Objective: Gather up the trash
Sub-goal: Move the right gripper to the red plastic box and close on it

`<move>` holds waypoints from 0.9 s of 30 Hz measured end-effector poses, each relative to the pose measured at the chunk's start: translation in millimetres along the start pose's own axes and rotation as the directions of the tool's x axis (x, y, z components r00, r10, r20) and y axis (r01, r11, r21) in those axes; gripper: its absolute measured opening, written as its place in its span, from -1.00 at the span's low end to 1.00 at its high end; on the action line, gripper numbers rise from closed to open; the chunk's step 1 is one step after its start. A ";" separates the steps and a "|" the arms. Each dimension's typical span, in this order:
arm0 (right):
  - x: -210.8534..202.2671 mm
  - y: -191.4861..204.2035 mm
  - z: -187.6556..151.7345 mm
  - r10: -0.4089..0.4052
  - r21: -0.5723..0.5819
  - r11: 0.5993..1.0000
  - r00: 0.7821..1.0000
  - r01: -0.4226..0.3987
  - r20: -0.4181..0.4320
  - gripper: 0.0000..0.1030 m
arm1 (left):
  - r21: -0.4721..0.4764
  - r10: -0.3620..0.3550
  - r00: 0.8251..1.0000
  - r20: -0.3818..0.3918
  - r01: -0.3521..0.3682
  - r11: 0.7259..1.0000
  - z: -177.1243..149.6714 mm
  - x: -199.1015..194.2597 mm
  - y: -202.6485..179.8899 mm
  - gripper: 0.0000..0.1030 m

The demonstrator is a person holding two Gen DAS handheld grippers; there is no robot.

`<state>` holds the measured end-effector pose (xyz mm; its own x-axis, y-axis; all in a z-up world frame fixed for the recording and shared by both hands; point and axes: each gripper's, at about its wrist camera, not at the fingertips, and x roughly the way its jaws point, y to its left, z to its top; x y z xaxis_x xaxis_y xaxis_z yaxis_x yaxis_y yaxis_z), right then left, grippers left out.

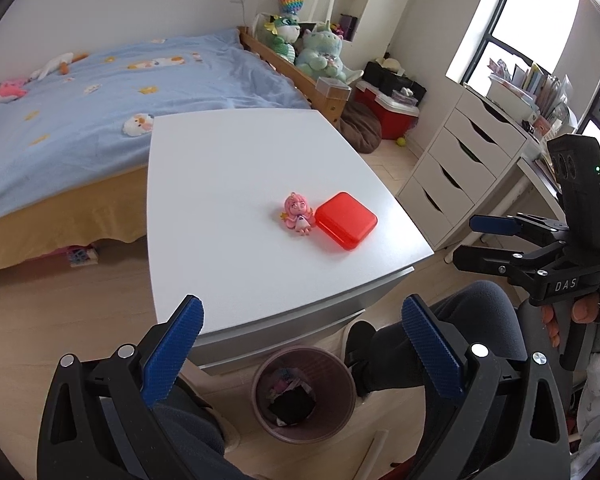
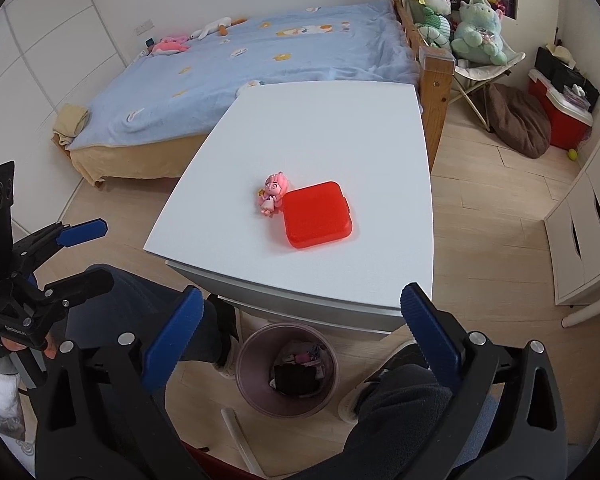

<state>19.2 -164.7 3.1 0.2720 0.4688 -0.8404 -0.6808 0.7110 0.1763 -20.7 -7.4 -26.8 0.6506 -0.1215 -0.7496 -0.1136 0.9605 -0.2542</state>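
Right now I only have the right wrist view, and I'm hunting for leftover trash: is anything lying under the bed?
Observer: Yes. The left wrist view shows some colourful items on the floor under the bed, at its near edge. I cannot tell what they are.
Operator: And on top of the white drawers? My view cuts them off.
Observer: The white drawers carry upright books and papers, packed together beside the window.
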 end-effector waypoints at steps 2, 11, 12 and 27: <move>8.8 0.7 8.5 -0.004 -0.020 1.000 1.000 0.004 -0.016 0.89 | -0.005 0.005 1.000 0.007 -0.005 1.000 4.1 -0.1 3.6 0.85; 52.6 2.5 43.1 -0.019 -0.093 0.996 0.995 0.010 -0.100 0.89 | -0.024 0.011 1.000 0.008 -0.011 1.000 13.4 5.4 15.9 0.85; 58.3 2.9 45.4 -0.025 -0.103 0.995 0.993 0.013 -0.112 0.89 | -0.026 0.012 1.000 0.007 -0.012 1.000 14.2 6.4 17.0 0.85; 136.6 -1.6 64.2 -0.073 -0.173 0.985 0.952 0.021 -0.298 0.89 | -0.049 0.014 1.000 -0.007 -0.015 0.999 16.3 12.0 26.7 0.85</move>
<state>101.1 -68.2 -79.1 0.1057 0.2385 -0.9654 -0.7822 0.6194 0.0674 -3.6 20.9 -32.6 0.6434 -0.1097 -0.7577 -0.1595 0.9488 -0.2728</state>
